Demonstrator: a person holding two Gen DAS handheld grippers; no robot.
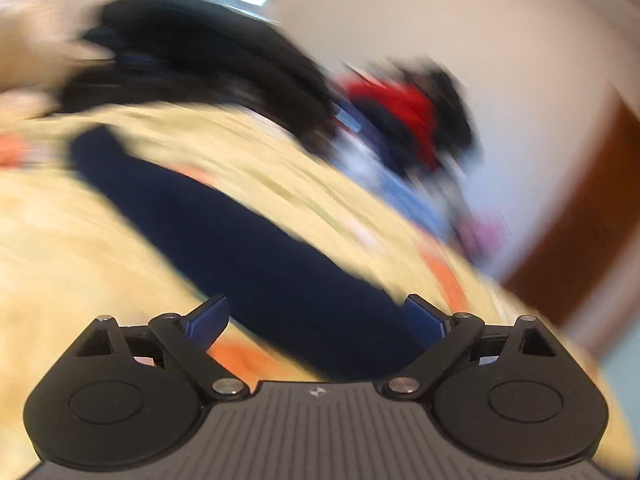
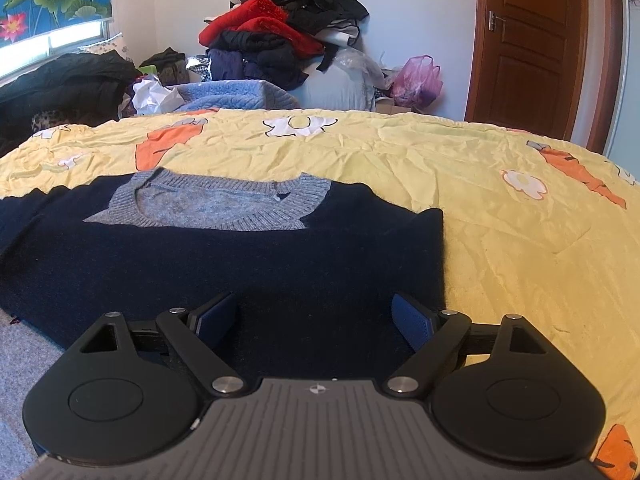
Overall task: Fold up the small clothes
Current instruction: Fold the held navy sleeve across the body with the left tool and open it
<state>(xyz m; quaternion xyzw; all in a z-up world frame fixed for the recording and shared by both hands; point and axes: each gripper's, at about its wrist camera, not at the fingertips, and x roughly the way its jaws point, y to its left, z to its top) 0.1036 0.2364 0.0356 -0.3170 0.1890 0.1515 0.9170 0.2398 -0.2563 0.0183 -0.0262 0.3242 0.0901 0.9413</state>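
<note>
A navy sweater [image 2: 224,264] with a grey knit collar [image 2: 216,200] lies flat on the yellow bedspread [image 2: 500,240]. Its right side looks folded inward, giving a straight right edge. My right gripper [image 2: 316,326] is open and empty, low over the sweater's near hem. The left wrist view is motion-blurred. A long navy sleeve [image 1: 240,248] runs diagonally across the bedspread [image 1: 80,260] there. My left gripper [image 1: 316,324] is open over the sleeve's near end, holding nothing.
A tall pile of black and red clothes [image 2: 280,32] stands beyond the bed, with a blue knit item [image 2: 236,94] and a pink plastic bag [image 2: 418,80]. Dark coats [image 2: 68,76] lie at far left. A brown door [image 2: 532,44] is at right.
</note>
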